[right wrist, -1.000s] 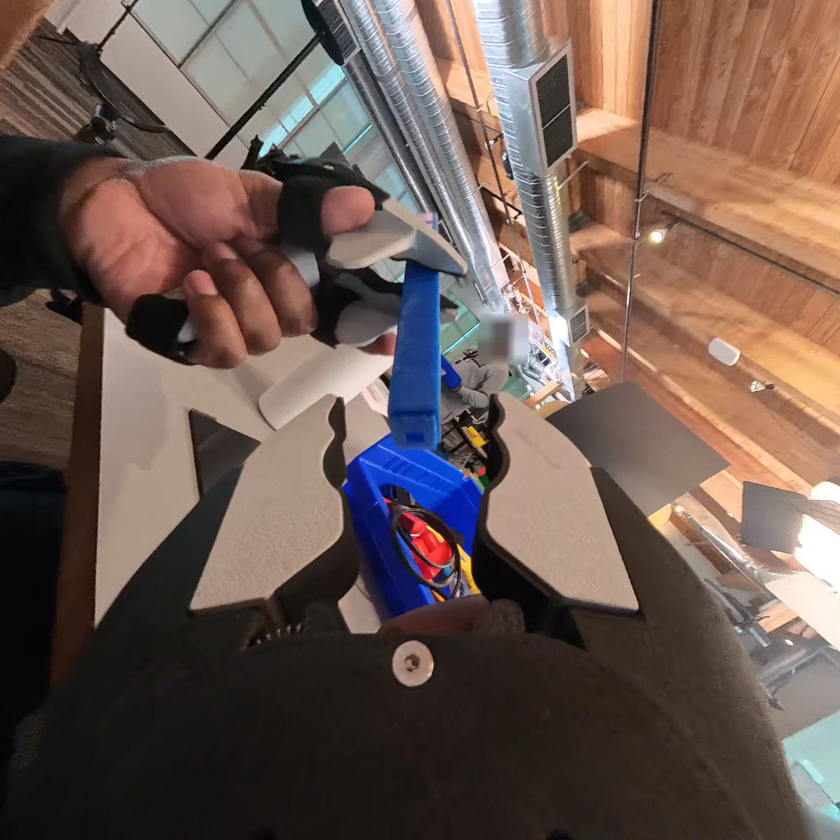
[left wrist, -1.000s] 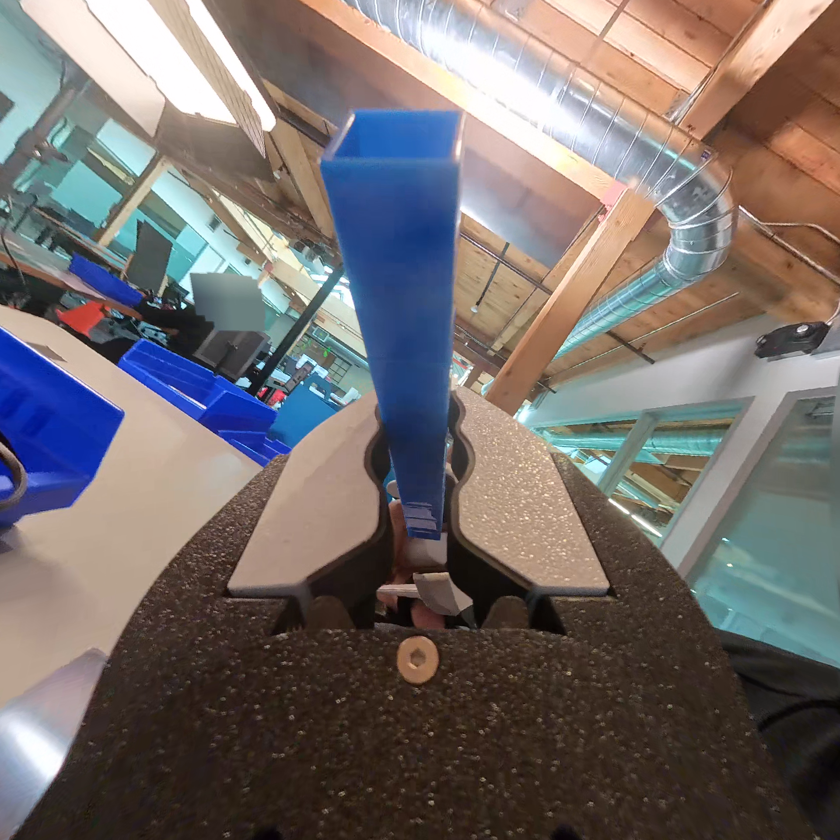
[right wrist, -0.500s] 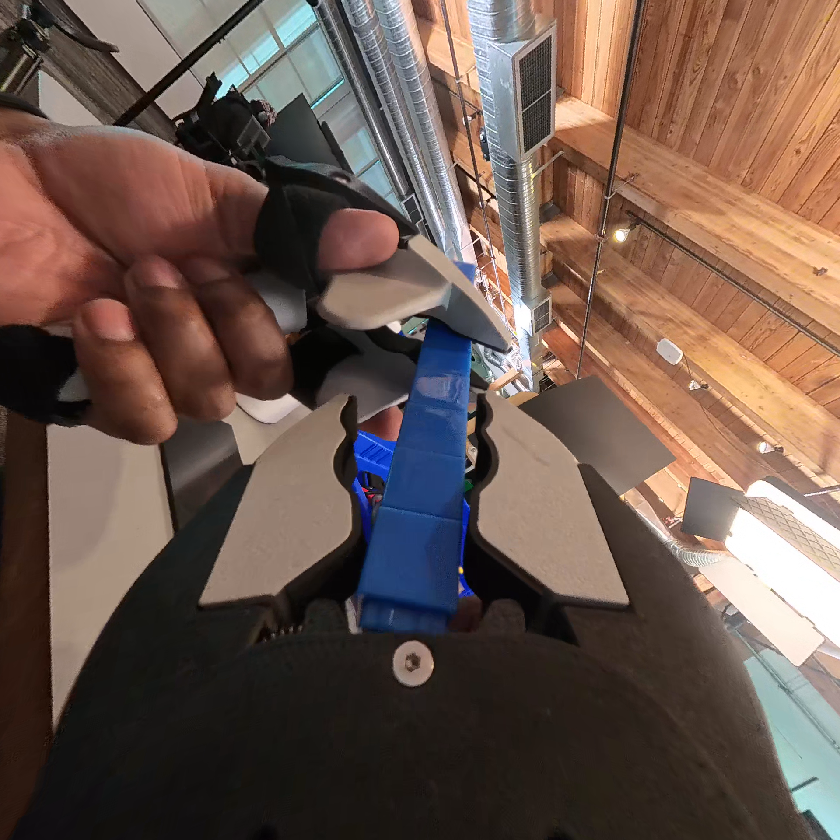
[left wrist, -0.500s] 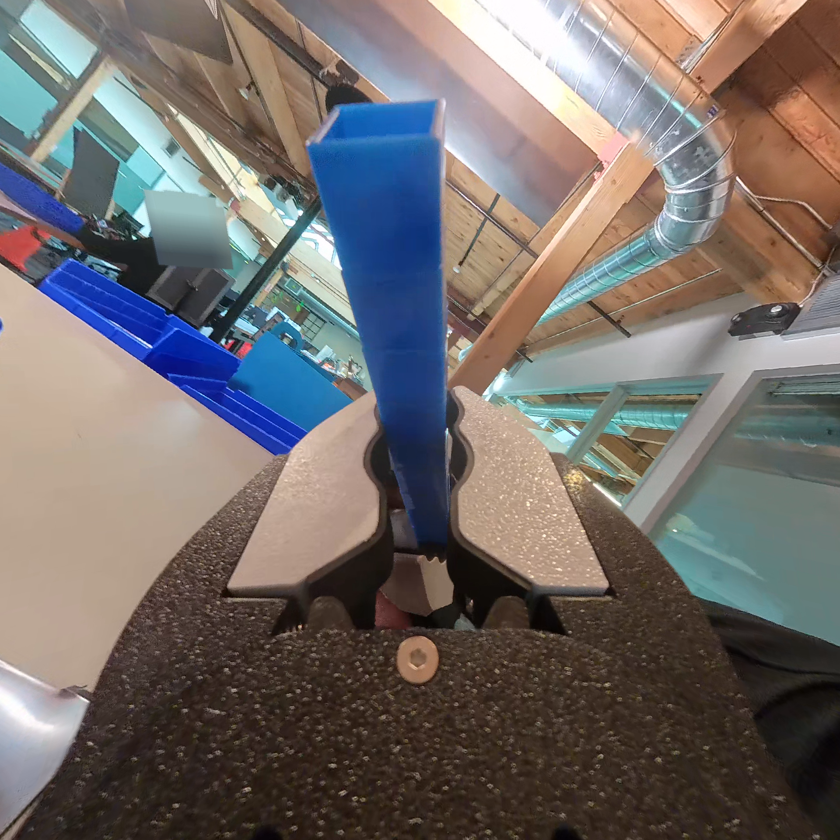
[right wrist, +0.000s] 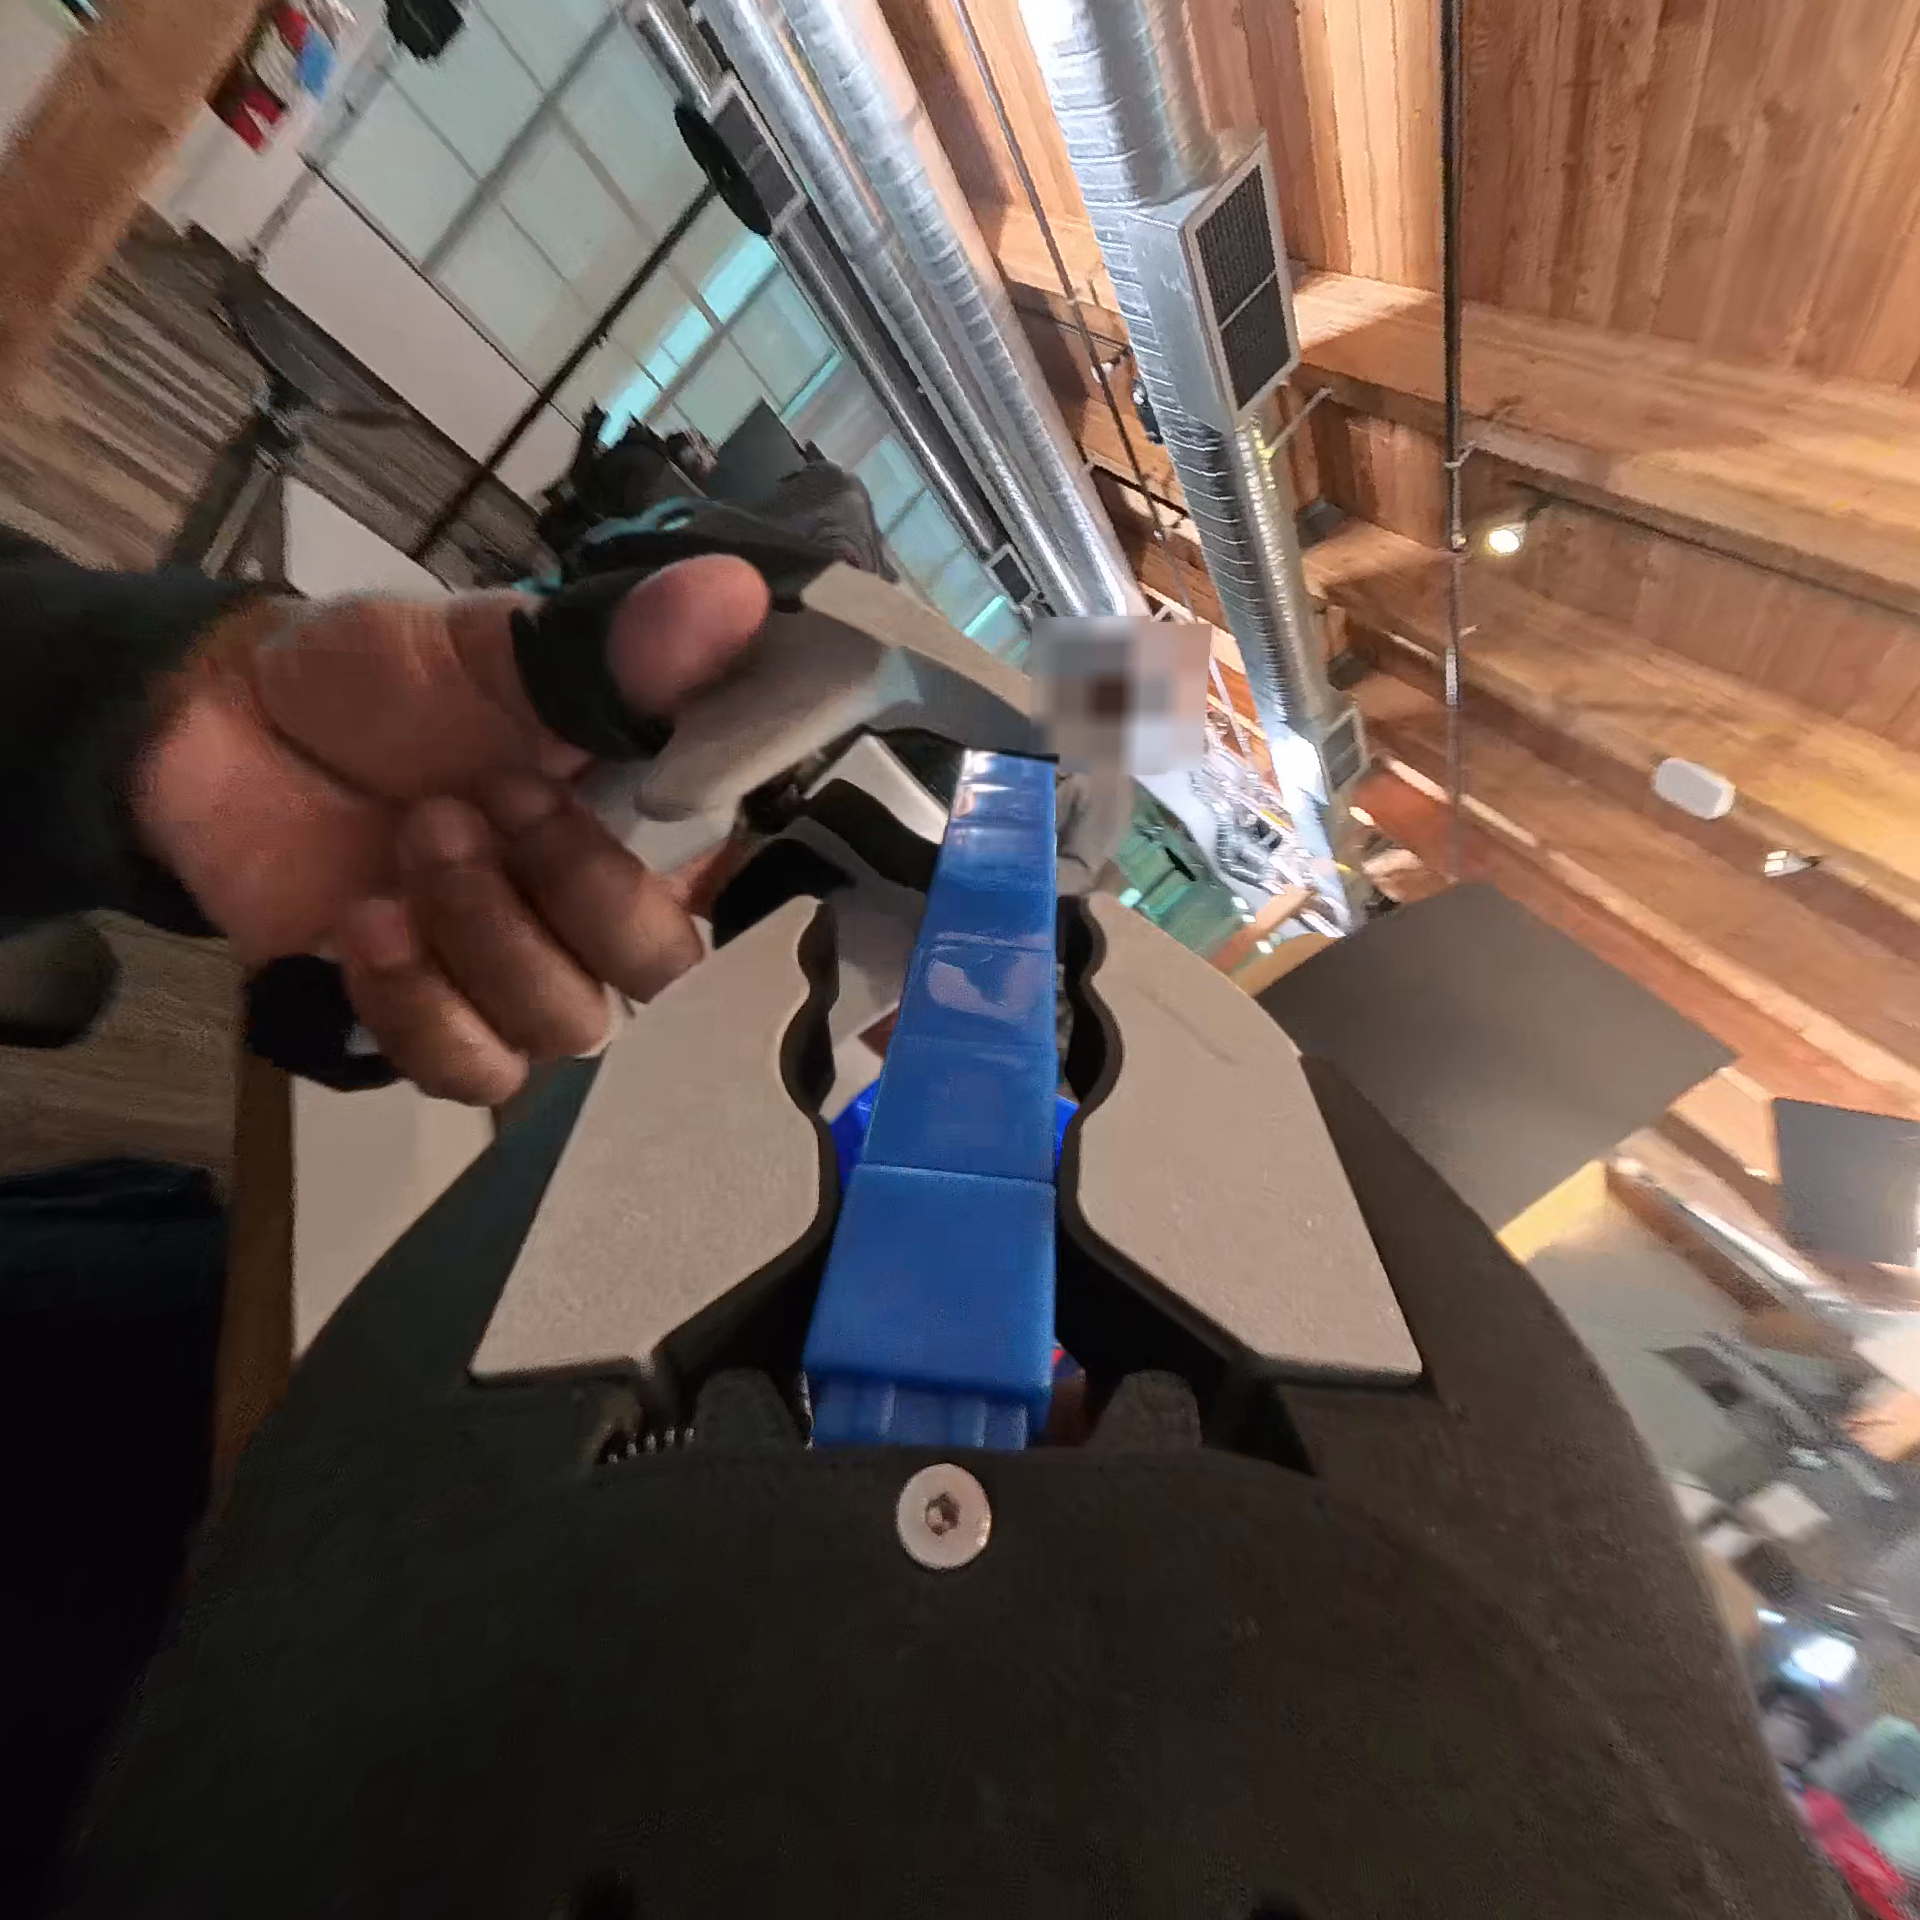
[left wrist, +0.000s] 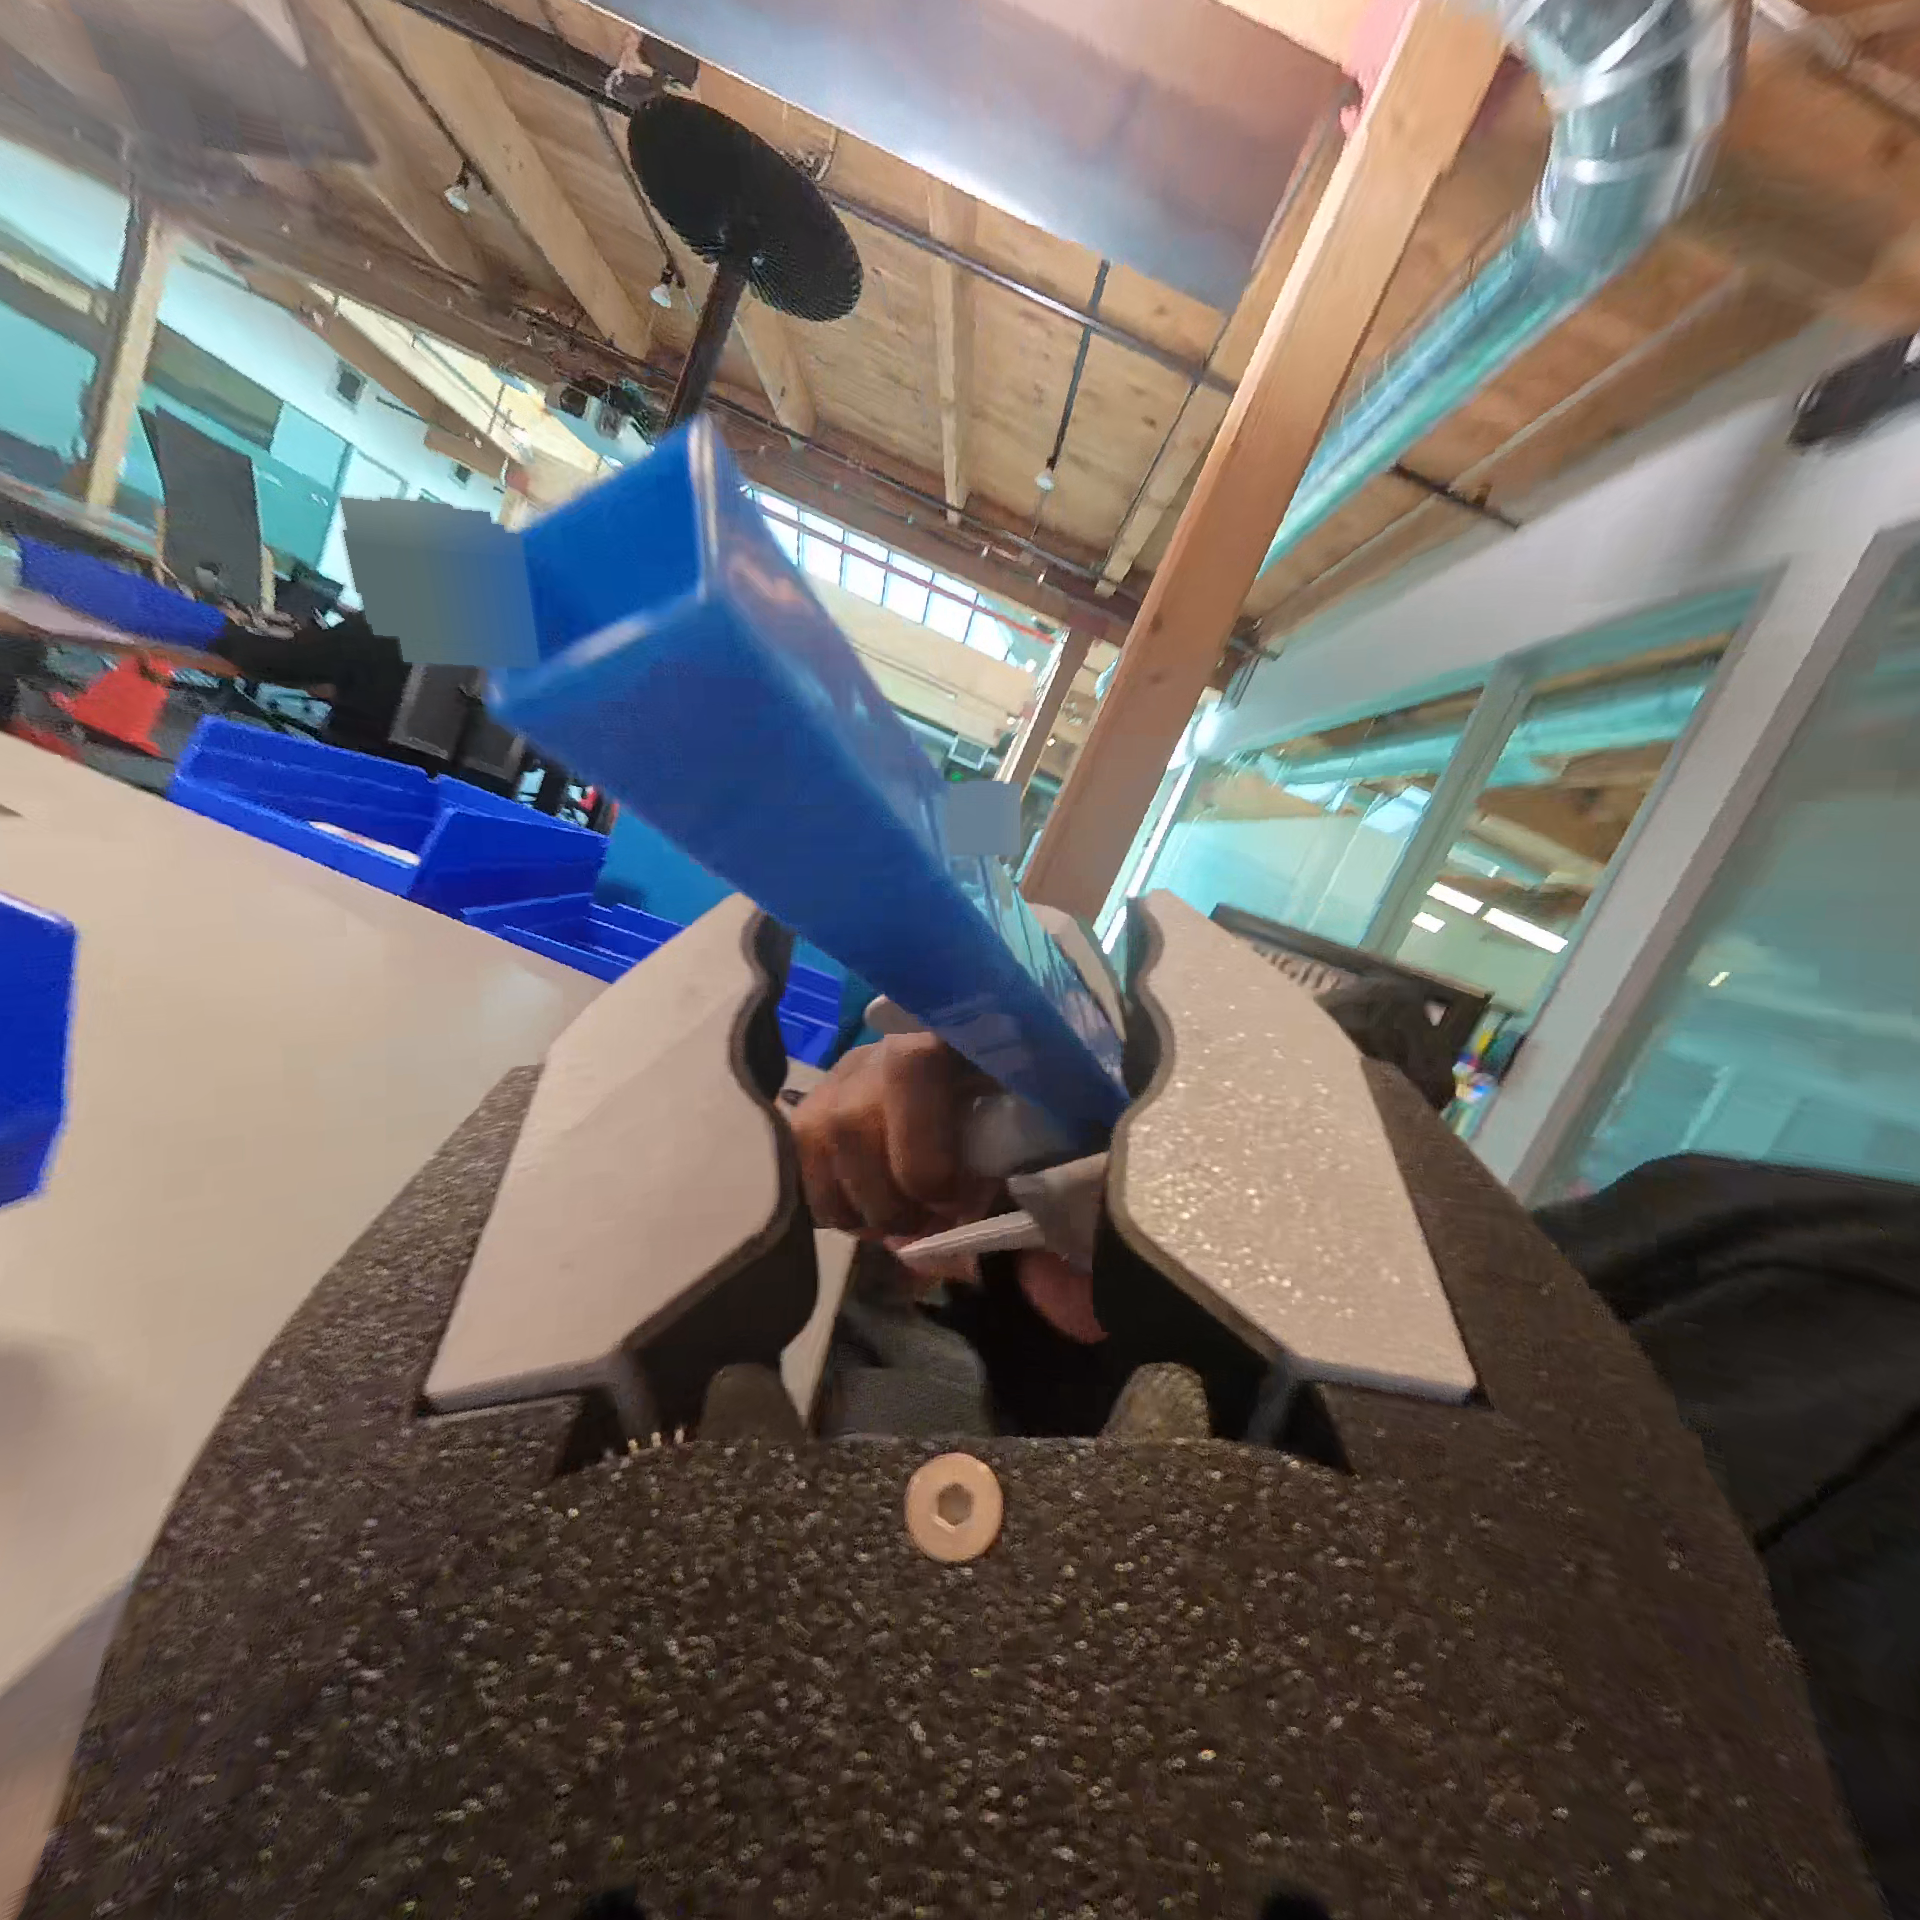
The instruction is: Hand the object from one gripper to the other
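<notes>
A long blue square tube point(left wrist: 748, 748) slants up and to the left in the left wrist view. My left gripper point(left wrist: 945, 914) is open, with its jaws wide apart; the tube's lower end rests against its right finger. Behind it, a hand point(left wrist: 883, 1122) holds the right gripper, which grips the tube's lower end. In the right wrist view, my right gripper point(right wrist: 951, 914) is shut on the blue tube point(right wrist: 935, 1278), which runs forward between its fingers. The hand-held left gripper point(right wrist: 935, 727) sits at the tube's far end, jaws apart.
A white table point(left wrist: 208, 1039) lies to the left, with blue bins point(left wrist: 364, 821) at its far edge and another blue bin point(left wrist: 31, 1039) at the left border. A wooden post point(left wrist: 1247, 520) and glass walls stand behind. A dark sleeve point(left wrist: 1766, 1299) is at right. The grippers are tip to tip, or close to it.
My right gripper has closed on the blue tube. My left gripper has opened and let go, and the tube now leans left across its gap.
</notes>
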Available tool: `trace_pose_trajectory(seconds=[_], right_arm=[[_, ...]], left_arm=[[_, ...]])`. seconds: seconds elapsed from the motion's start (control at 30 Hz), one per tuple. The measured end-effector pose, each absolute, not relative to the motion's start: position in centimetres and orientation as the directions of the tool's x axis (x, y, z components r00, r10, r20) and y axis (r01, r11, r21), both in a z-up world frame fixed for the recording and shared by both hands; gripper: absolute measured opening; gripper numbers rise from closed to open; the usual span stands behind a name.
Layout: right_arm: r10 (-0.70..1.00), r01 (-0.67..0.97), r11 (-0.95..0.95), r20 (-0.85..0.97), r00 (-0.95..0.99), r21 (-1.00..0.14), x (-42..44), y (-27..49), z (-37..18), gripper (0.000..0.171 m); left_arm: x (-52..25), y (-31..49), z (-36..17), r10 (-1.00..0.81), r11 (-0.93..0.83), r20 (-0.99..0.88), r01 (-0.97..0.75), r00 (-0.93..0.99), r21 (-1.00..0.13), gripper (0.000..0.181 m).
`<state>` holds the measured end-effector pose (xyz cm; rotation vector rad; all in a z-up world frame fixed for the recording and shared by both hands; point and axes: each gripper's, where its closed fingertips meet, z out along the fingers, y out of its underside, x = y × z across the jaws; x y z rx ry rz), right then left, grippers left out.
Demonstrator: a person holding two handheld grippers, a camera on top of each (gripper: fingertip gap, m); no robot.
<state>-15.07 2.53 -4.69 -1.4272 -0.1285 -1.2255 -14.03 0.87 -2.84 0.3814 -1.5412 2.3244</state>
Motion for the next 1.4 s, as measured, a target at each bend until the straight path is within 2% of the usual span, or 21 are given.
trace_pose_trajectory(seconds=[0.07,0.17,0.27,0.33,0.47,0.67,0.77,0.9,1.0,1.1,1.17,1.27,1.4], right_arm=[[-0.535,0.663,-0.24,0.667,0.519,-0.709,-15.6,2.2,-4.3,0.043],[-0.495,0.616,-0.161,0.603,0.625,-0.771,-16.5,1.4,-3.8,0.043],[-0.404,0.539,-0.132,0.542,0.737,-0.832,-17.5,0.9,-4.0,0.043],[-0.337,0.501,-0.113,0.508,0.793,-0.858,-18.5,0.7,-4.1,0.043],[-0.214,0.432,-0.069,0.437,0.874,-0.899,-20.1,0.8,-4.7,0.043],[-0.126,0.407,-0.039,0.409,0.904,-0.913,-21.1,1.9,-5.5,0.043],[-0.104,0.404,-0.025,0.405,0.909,-0.914,-21.3,2.6,-5.7,0.043],[-0.103,0.396,0.02,0.392,0.914,-0.918,-21.4,2.6,-5.3,0.042],[-0.209,0.406,-0.048,0.407,0.889,-0.912,-19.6,2.4,-5.5,0.043],[-0.363,0.491,-0.224,0.54,0.759,-0.842,-16.8,1.6,-6.0,0.052],[-0.413,0.542,-0.4,0.673,0.614,-0.739,-15.2,0.5,-6.5,0.06],[-0.411,0.549,-0.613,0.823,0.392,-0.568,-13.6,-1.3,-6.4,0.062],[-0.418,0.595,-0.681,0.894,0.163,-0.427,-14.1,-1.3,-4.2,0.062]], left_arm=[[-13.8,1.6,-2.9,0.058,-0.342,0.281,-0.284,-0.958,-0.896,0.076],[-13.2,3.0,-3.9,-0.039,-0.244,0.092,-0.079,-0.995,-0.967,0.082],[-12.9,5.0,-4.4,-0.11,-0.152,-0.106,0.122,-0.988,-0.981,0.083],[-13.8,6.1,-4.0,-0.092,-0.149,-0.196,0.209,-0.976,-0.967,0.083],[-17.1,6.1,-4.3,0.088,-0.178,-0.226,0.207,-0.97,-0.962,0.082],[-20.0,3.4,-5.8,0.204,-0.142,-0.26,0.234,-0.944,-0.962,0.071],[-21.1,2.2,-6.7,0.233,-0.11,-0.296,0.278,-0.926,-0.954,0.048],[-21.4,1.8,-6.4,0.228,-0.119,-0.293,0.273,-0.928,-0.955,0.044],[-20.1,1.8,-6.2,0.137,-0.08,-0.321,0.313,-0.937,-0.946,0.043],[-19.1,2.3,-5.7,0.049,-0.038,-0.367,0.365,-0.929,-0.93,0.042],[-18.4,2.9,-5.1,-0.019,-0.006,-0.397,0.397,-0.918,-0.918,0.042],[-17.0,4.0,-4.3,-0.138,0.057,-0.439,0.435,-0.888,-0.898,0.042],[-16.4,4.3,-3.3,-0.231,0.077,-0.438,0.432,-0.869,-0.898,0.042]])
